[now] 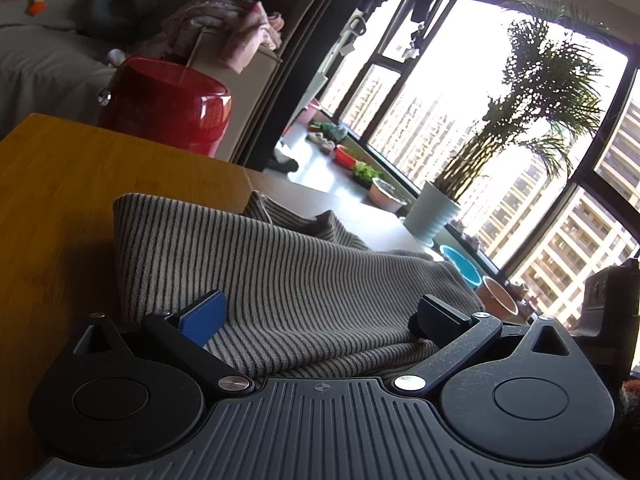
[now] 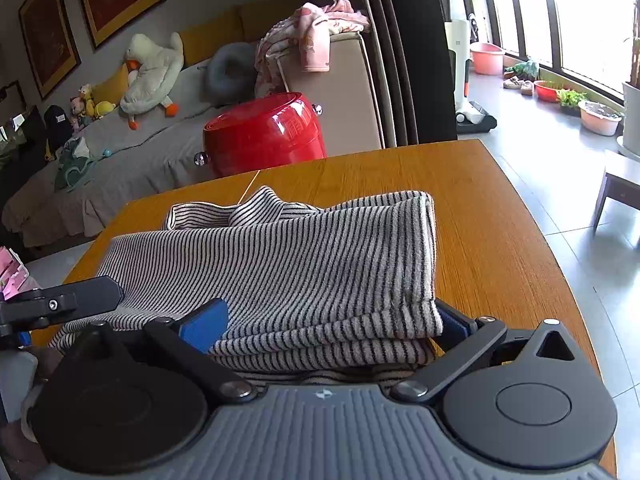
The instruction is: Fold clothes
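Striped sweater [image 2: 280,264] sits folded in layers on the wooden table [image 2: 500,240]. Both claws spread wide — right gripper [image 2: 320,328] and left gripper [image 1: 320,320] straddle its near edge, pads not pressing. Risk: pulling back snags the top layer — the fold slides open.

Bare wooden table [image 2: 500,216] lies open beyond and to the right of the folded striped garment [image 2: 304,264], which fills the near middle, while the red drum [image 2: 264,136] stands off the far edge.
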